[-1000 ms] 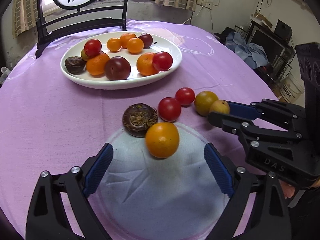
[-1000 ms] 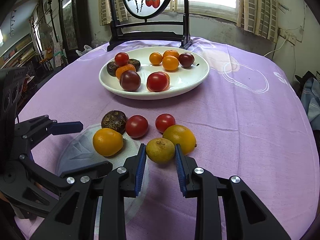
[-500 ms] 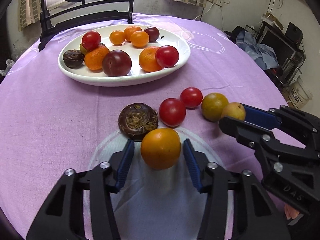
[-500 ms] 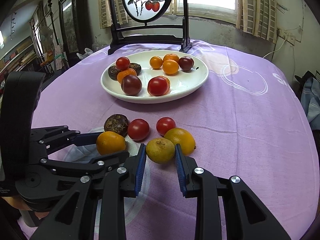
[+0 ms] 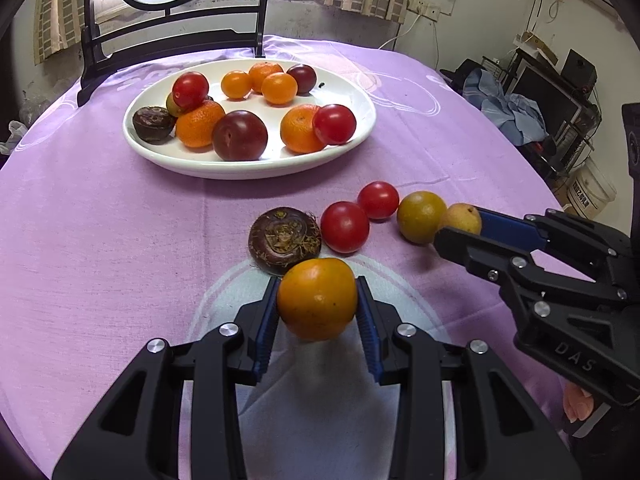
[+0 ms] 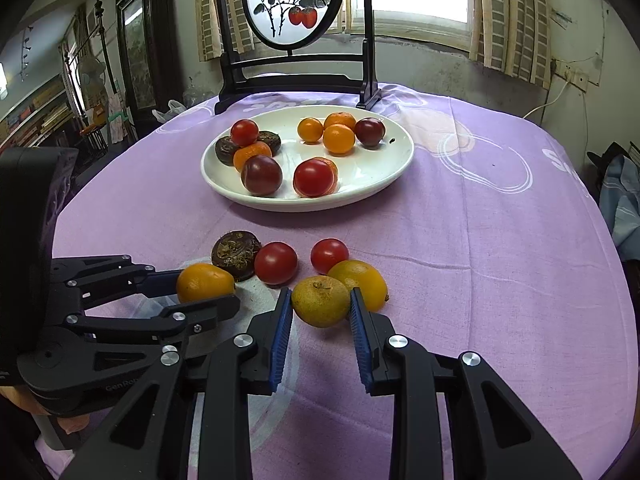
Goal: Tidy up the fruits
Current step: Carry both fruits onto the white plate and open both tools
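Note:
My left gripper (image 5: 318,306) is shut on a round orange fruit (image 5: 316,300) over a pale circle in the purple tablecloth; whether the fruit is off the cloth I cannot tell. My right gripper (image 6: 320,310) is shut on a dull yellow-green fruit (image 6: 321,301) just to its right. Loose beside them lie a dark brown rough fruit (image 5: 285,240), two red tomatoes (image 5: 345,227), and a yellow-orange fruit (image 5: 421,217). Beyond them stands a white plate (image 5: 248,168) with several oranges, tomatoes and dark plums. Both grippers also show in each other's view.
A black stand with a round painted screen (image 6: 296,8) rises at the table's far edge behind the plate. The purple cloth (image 6: 500,260) lies bare to the right of the fruits. Furniture and a blue cloth (image 5: 516,116) crowd the room off the table's right side.
The left gripper's wide jaws closed onto the orange fruit and the view edged slightly forward. The right gripper kept its hold on the yellow-green fruit and stayed put.

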